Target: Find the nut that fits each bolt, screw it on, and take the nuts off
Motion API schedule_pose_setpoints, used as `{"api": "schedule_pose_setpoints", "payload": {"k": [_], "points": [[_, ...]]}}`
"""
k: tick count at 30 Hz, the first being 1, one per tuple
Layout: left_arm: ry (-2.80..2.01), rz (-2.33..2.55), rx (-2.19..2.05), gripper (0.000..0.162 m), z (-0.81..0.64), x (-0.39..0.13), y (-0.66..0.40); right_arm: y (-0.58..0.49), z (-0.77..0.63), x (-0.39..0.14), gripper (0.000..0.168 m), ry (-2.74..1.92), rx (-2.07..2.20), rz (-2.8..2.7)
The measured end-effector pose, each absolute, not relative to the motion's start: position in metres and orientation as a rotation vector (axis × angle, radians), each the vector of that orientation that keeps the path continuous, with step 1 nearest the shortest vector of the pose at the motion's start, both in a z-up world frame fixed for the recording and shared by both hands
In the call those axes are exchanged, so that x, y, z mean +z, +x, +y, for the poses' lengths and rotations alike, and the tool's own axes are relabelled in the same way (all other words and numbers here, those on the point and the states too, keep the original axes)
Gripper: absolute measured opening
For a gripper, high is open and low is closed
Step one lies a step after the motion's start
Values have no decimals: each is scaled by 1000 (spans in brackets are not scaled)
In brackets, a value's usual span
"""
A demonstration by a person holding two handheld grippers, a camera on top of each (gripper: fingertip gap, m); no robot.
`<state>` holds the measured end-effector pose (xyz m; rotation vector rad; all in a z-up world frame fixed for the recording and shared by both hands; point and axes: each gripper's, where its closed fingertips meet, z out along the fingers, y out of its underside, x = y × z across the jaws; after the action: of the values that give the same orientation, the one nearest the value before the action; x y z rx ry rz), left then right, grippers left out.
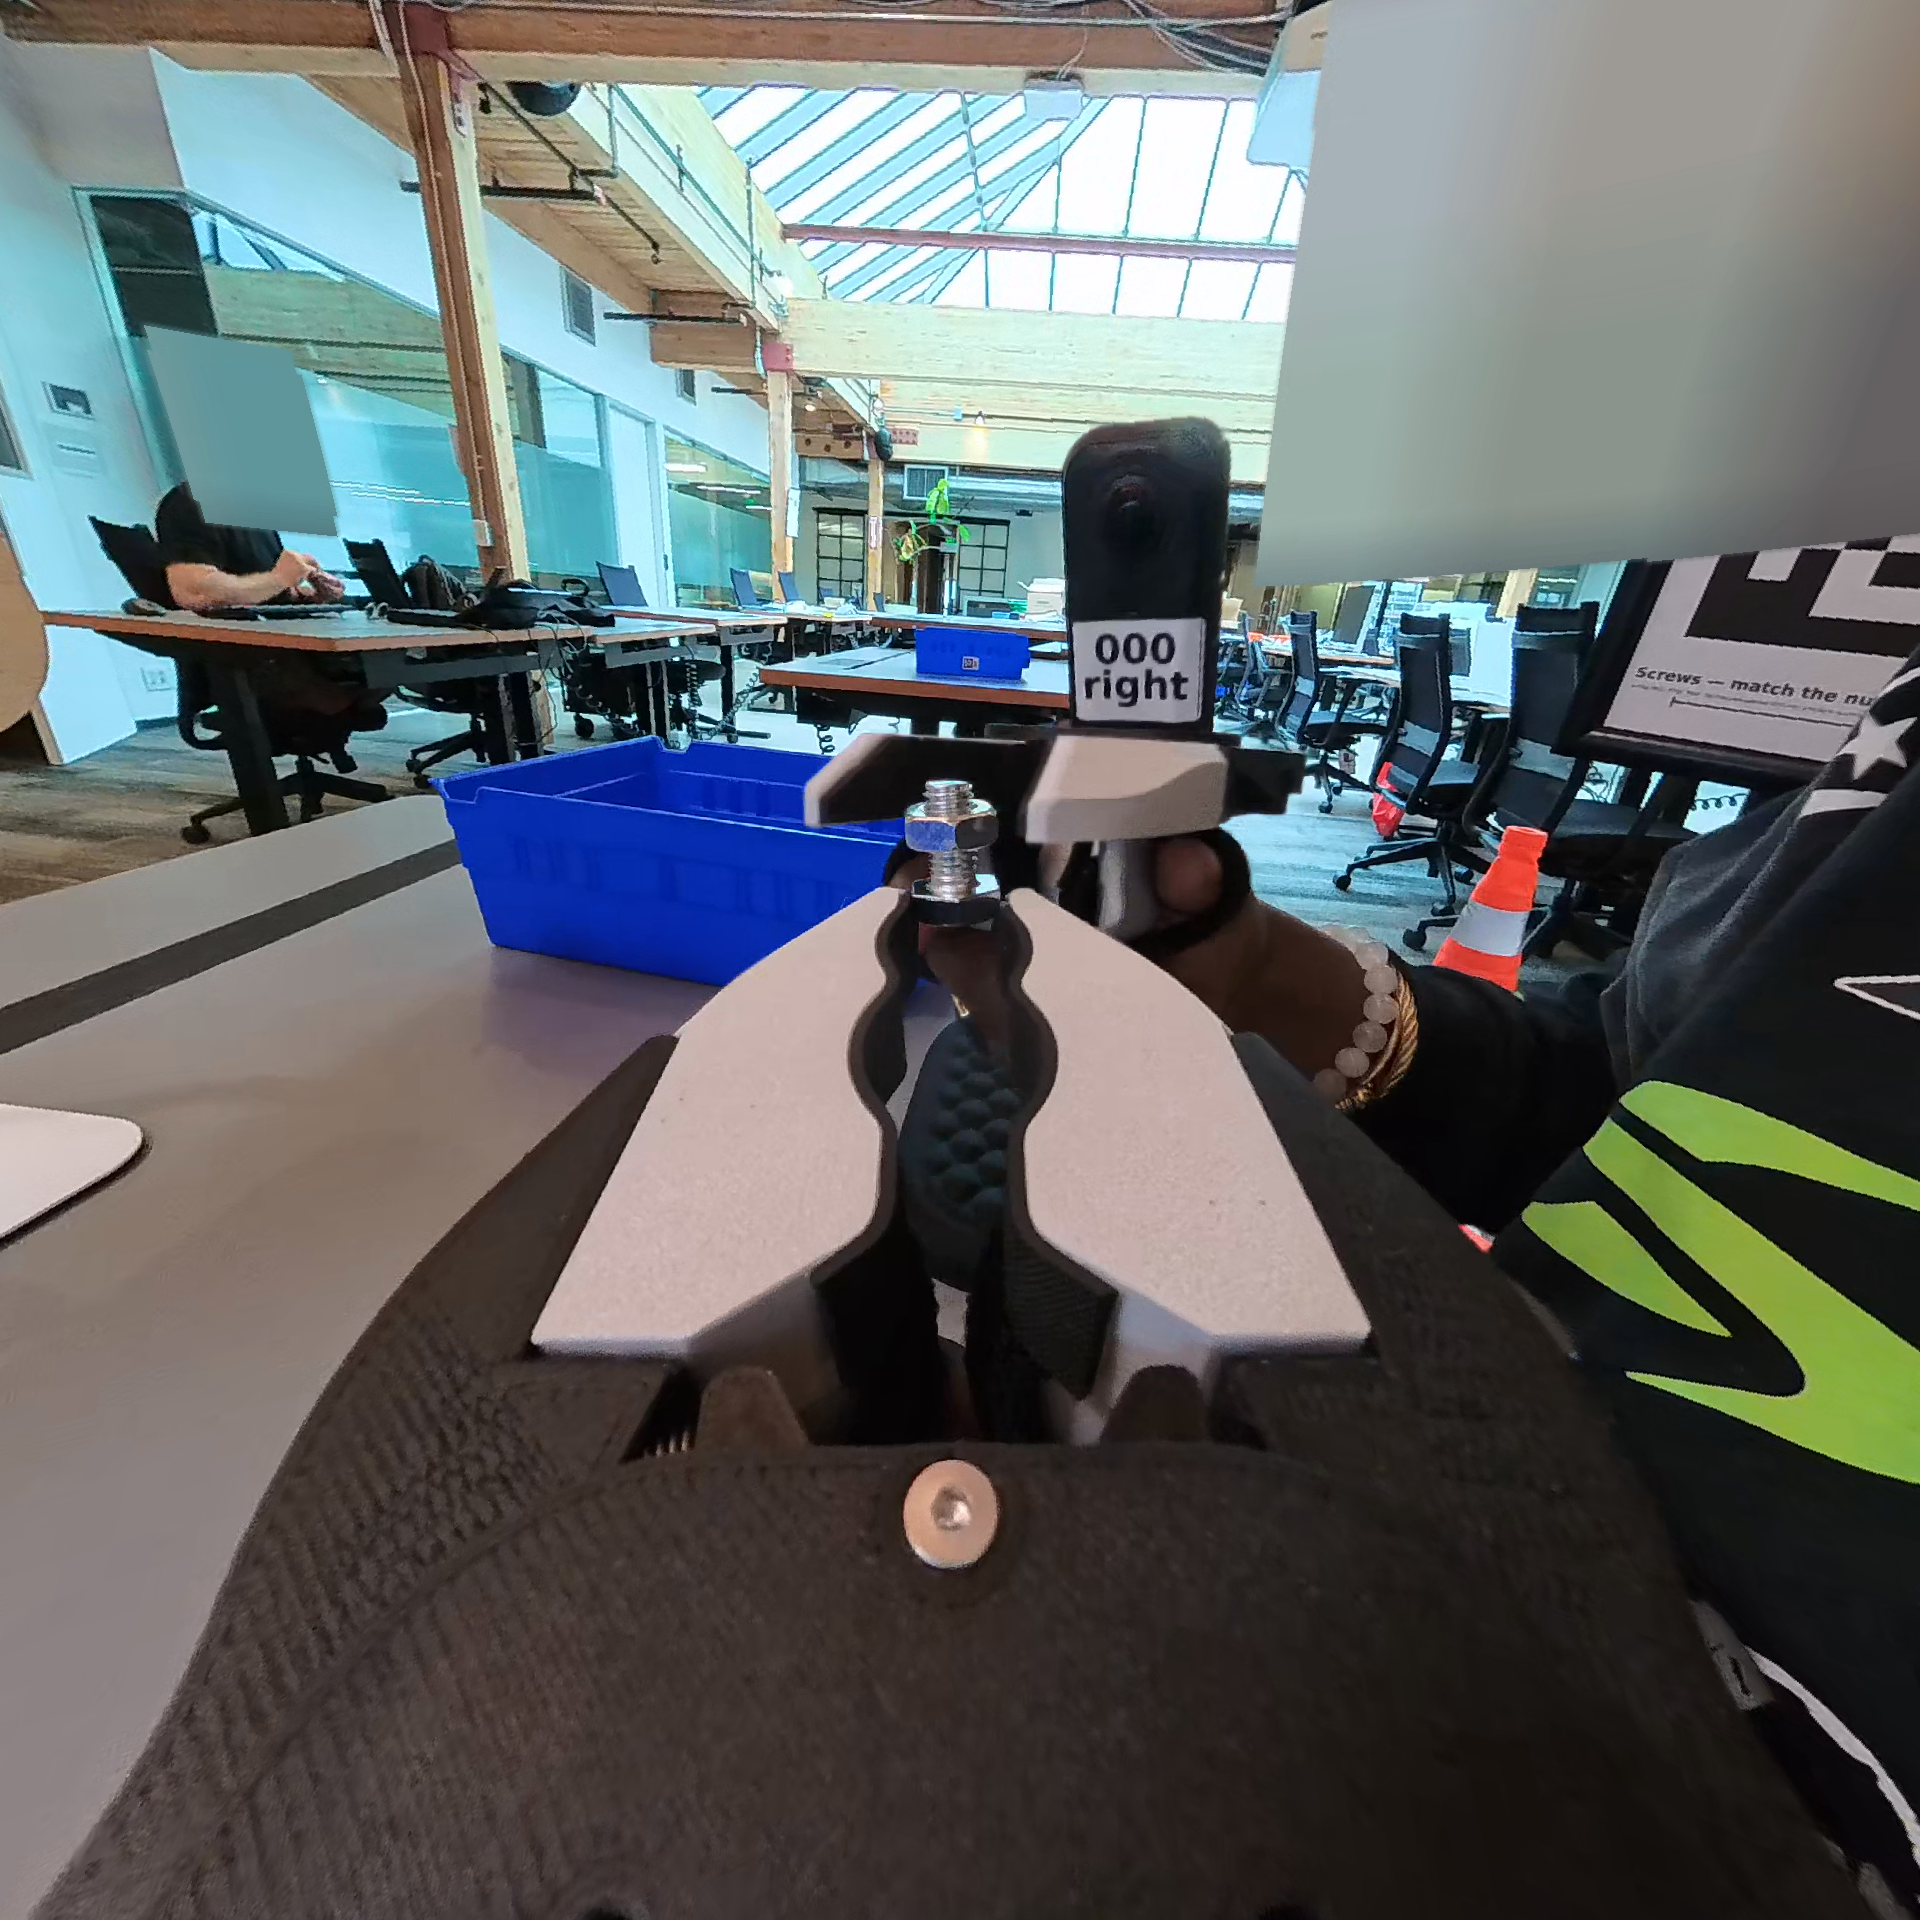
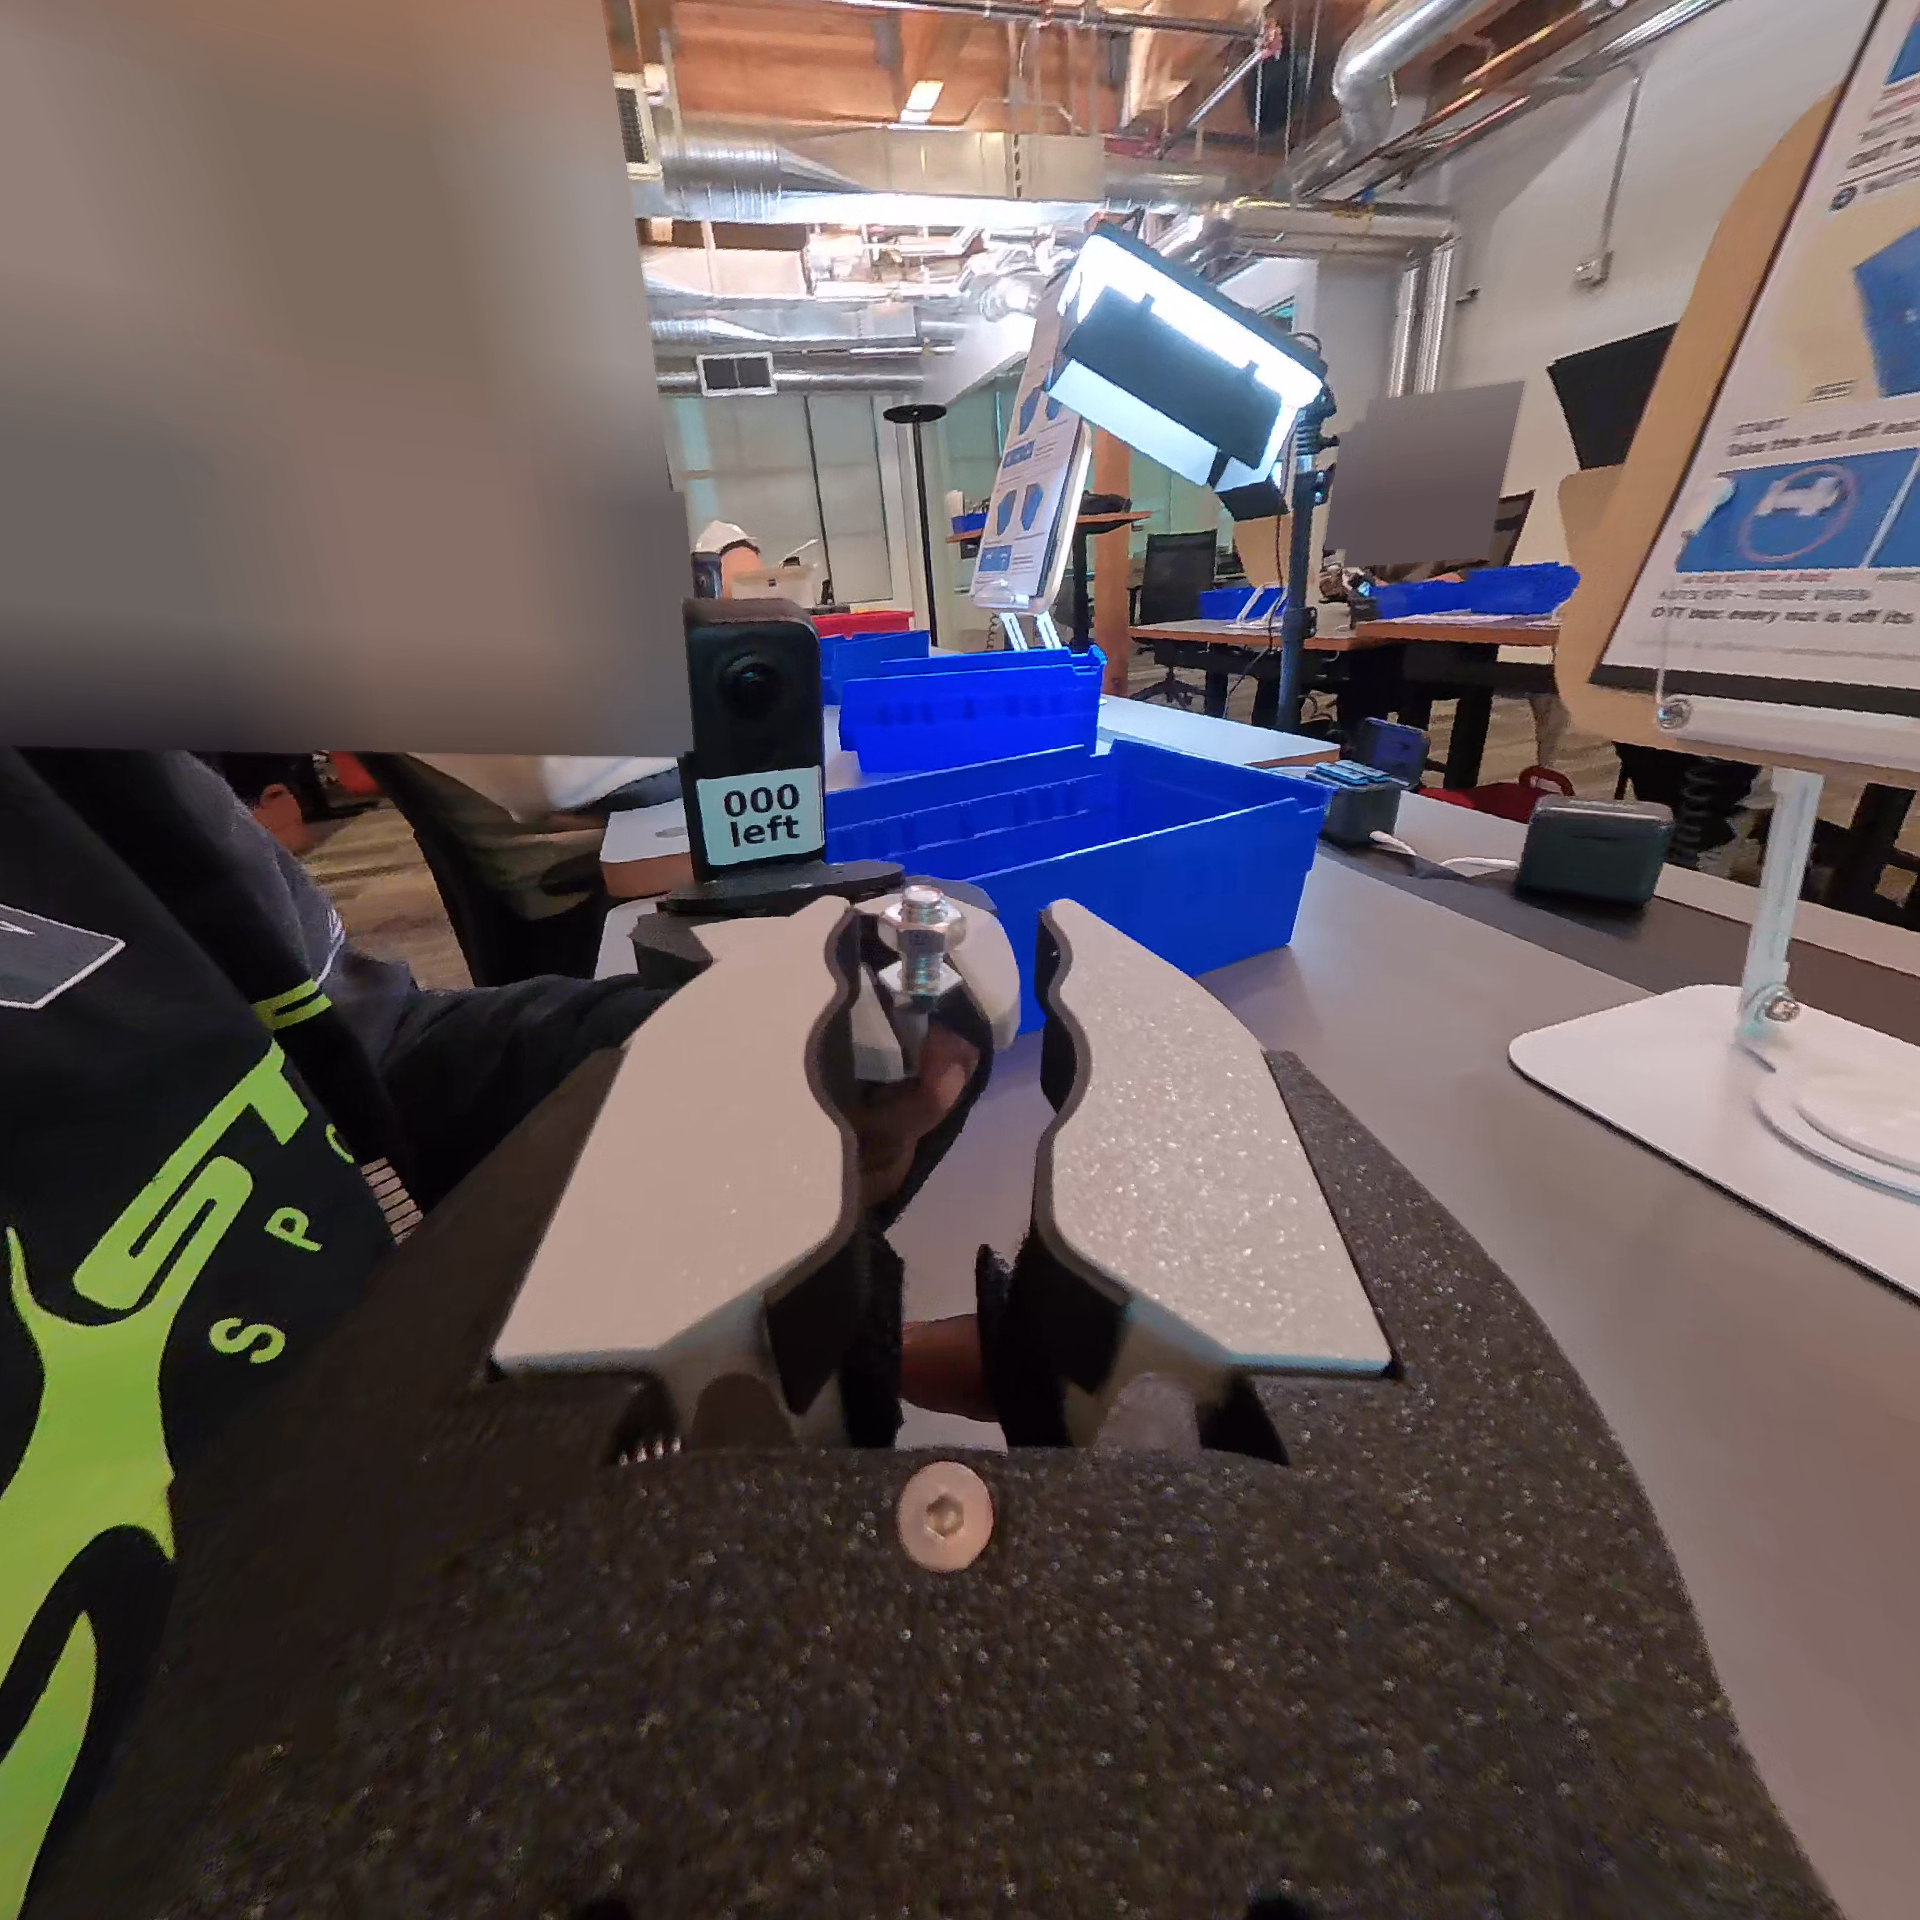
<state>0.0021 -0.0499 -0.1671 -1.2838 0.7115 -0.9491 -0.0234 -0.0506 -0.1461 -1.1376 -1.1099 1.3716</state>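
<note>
Above the gray table (image 1: 260,1091), a nut (image 1: 949,831) sits partway down its bolt (image 1: 951,883).
Left gripper (image 1: 953,906) pinches the bolt's head; right gripper (image 2: 940,971) gapes loose around the nut, more turning likely left.

A grey table (image 1: 260,1039) carries a blue bin (image 1: 644,862) and a white sign-stand base (image 2: 1662,1081)

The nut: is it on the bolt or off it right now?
On. The nut sits threaded partway along the upright bolt, thread showing above and below it; the left tongs clamp the bolt's head.
</note>
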Motion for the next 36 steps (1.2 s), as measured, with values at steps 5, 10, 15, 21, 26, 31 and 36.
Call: {"api": "schedule_pose_setpoints", "payload": {"k": [5,10,15,21,26,31,36], "points": [[-1279,714,-951,14,-51,-167,2,-30,-51,-147,34,-1137,1352,-1132],[-1274,707,-953,14,-50,-165,1,-14,-43,-146,29,-1149,1365,-1088],[-1272,712,-956,14,-51,-165,2,0,-32,-144,13,-1167,1361,-1017],[-1278,717,-948,14,-51,-167,2,-19,-50,-143,31,-1124,1390,-1090],[-1280,729,-942,14,-51,-168,4,-33,-52,-145,34,-1136,1366,-1120],[-1278,722,-945,14,-51,-167,2,-22,-45,-146,36,-1149,1372,-1102],[-1272,725,-945,14,-52,-167,3,1,-28,-144,21,-1173,1354,-1008]]}}
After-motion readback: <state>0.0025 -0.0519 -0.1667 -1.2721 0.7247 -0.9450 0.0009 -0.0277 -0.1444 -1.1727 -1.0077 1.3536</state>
